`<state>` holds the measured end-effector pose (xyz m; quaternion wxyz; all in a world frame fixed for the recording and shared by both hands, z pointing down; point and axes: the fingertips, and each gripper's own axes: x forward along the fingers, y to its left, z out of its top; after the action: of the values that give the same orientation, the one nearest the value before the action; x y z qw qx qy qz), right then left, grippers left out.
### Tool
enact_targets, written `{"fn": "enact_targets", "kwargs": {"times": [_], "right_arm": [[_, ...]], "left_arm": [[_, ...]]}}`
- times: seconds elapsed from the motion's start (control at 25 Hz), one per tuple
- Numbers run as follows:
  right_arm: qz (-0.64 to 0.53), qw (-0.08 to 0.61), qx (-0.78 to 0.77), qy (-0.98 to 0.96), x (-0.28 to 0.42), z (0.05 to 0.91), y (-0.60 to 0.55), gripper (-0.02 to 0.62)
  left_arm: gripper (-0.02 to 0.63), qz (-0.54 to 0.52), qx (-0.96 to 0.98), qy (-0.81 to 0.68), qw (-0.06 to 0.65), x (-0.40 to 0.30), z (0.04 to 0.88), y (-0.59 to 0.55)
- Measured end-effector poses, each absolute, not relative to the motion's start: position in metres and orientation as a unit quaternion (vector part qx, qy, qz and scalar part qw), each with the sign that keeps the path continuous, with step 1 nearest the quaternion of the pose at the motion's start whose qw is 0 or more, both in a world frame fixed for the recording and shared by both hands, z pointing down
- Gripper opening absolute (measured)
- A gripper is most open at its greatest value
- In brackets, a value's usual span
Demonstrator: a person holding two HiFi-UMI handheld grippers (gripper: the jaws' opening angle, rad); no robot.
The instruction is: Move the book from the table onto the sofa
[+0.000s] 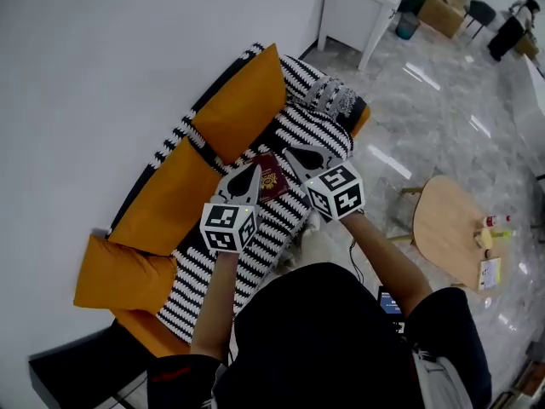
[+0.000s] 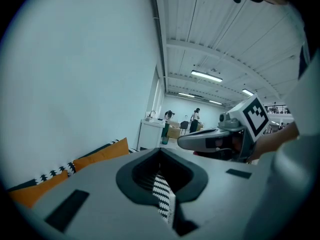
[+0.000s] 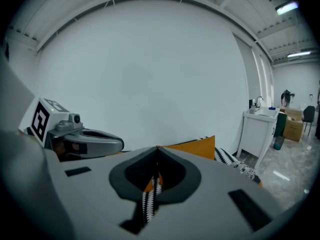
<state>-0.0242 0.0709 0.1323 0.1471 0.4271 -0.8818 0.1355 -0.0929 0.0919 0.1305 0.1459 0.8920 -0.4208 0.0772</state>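
Book [image 1: 271,180] in a dark red cover lay flat on the sofa [image 1: 106,279] at the centre of the head view. It rested on the black-and-white striped throw [image 1: 285,220], just in front of the orange back cushions [image 1: 243,100], so the transfer itself looked all but done. The cushions ran up the left of the frame along a bare white wall.

The left gripper [image 1: 249,174] hovered just left of the book with its jaws clenched on nothing. Its own view showed the two halves pressed together, with only a sliver of striped fabric visible through the slot behind them. The right gripper [image 1: 289,152] hung just right of the book, likewise closed and empty, with the throw and an orange cushion glimpsed past its tips. Neither tool appeared to touch the cover. At the right of the frame, well apart from the sofa, stood the round wooden table [image 1: 443,228], bearing a few small items near its far edge.

The step in hand was judged to be the withdrawal. Done well, it would mean drawing both tools up and away from the seat, not sweeping them across the cover. Their tips would need to stay clear of the loose throw, since a snagged fold could drag the book toward the front edge. A last look was advisable to confirm the book sat wholly on the seat.
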Motion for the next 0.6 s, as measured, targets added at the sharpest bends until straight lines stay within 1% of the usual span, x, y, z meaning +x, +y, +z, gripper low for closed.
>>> {"fn": "enact_targets", "kwargs": {"times": [0.32, 0.6], "right_arm": [[0.115, 0.151, 0.431, -0.882, -0.021, 0.122, 0.076, 0.017], [0.11, 0.139, 0.437, -0.882, 0.008, 0.106, 0.083, 0.017]], "left_arm": [[0.017, 0.064, 0.895, -0.421, 0.136, -0.085, 0.12, 0.09], [0.017, 0.057, 0.896, -0.421, 0.13, -0.057, 0.107, 0.092]]}}
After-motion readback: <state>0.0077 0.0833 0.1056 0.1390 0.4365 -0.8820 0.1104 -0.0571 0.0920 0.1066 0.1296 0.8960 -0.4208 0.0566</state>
